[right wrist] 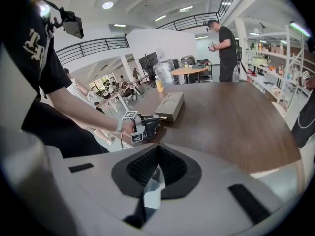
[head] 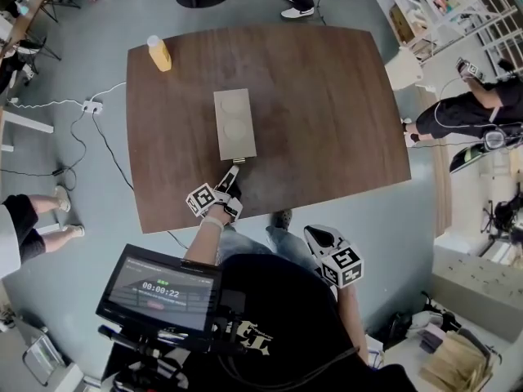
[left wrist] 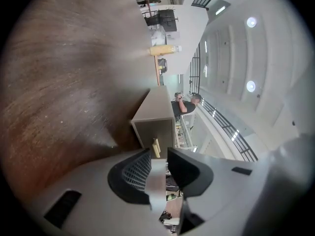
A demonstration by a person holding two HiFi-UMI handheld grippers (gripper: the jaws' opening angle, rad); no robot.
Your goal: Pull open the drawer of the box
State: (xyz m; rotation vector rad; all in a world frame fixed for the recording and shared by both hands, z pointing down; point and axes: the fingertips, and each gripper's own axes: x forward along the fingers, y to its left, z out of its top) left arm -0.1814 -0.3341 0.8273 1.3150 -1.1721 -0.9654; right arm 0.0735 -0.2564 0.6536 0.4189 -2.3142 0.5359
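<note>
Facing drawer handle point(left wrist: 155, 148), parted left claw point(left wrist: 158, 155)

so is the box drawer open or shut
Shut. In the left gripper view the drawer front sits fully in the box, its handle just ahead of the open left hand-held gripper.

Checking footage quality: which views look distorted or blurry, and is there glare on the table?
Head view: sharp, table edges bowed, faint sheen only. Left gripper view: heavy fisheye, near table surface smeared, box clearer. Right gripper view: fisheye, dark corners, room fairly sharp.
</note>
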